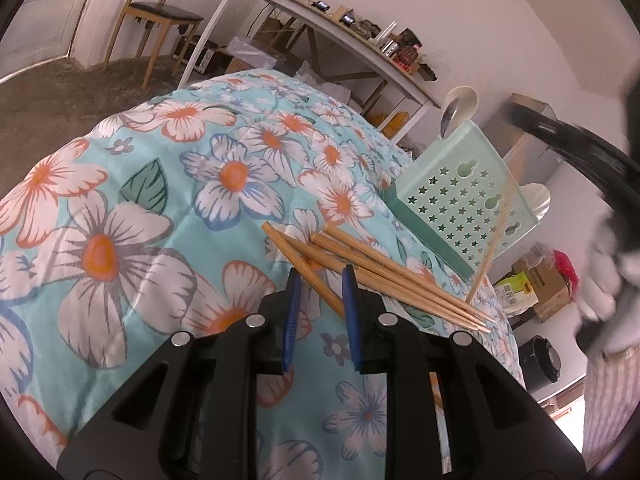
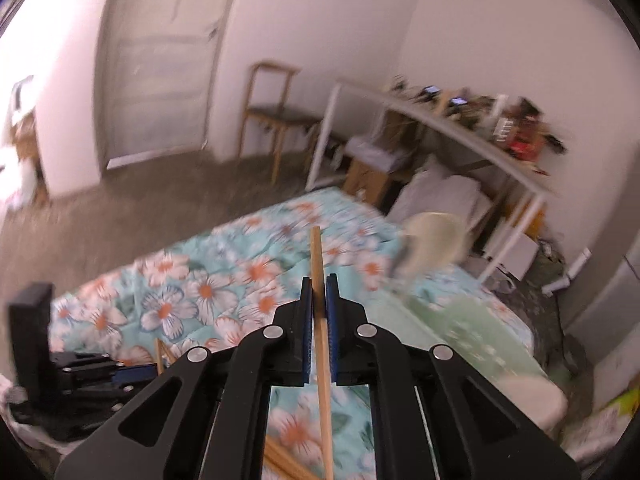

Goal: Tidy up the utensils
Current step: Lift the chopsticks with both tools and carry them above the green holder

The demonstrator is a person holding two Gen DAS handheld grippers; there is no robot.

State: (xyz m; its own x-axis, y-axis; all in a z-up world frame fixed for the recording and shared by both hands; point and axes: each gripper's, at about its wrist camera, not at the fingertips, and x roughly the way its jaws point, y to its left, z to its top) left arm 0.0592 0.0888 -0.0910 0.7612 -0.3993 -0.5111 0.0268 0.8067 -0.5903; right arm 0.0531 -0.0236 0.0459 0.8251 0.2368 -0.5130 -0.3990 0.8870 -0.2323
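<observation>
With right gripper clenched on 1 chopstick and left gripper clamping another chopstick, next: lower into green holder, far right.

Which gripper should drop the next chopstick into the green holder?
Right. The right gripper is already shut on one chopstick, lifted off the bedspread, with the holder just ahead. The left gripper sits low, jaws astride a chopstick in the pile.
</observation>
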